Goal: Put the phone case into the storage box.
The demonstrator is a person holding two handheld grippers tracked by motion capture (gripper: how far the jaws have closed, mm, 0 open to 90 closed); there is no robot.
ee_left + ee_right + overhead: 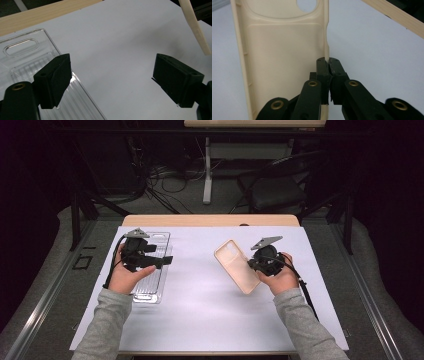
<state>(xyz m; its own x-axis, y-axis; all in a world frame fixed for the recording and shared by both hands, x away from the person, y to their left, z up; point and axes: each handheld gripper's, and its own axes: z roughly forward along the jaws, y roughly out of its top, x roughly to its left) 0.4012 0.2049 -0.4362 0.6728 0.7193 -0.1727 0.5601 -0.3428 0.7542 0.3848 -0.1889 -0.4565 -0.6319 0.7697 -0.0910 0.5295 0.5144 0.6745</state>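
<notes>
While the right hand-held gripper (328,62) pinches one long side wall of the cream phone case (282,50) between its closed jaws, the case hangs tilted above the white sheet (200,285) on the table (210,220), its camera cut-out at the far end. In the high view the case (237,266) sits at about 9 o'clock from the right hand (280,277), just beside it. Well apart, at about 9 o'clock from the case, the left hand-held gripper (111,80) holds its jaws wide apart with nothing between them, poised over the right edge of a clear ribbed plastic tray (150,287) that lies flat on the sheet.
</notes>
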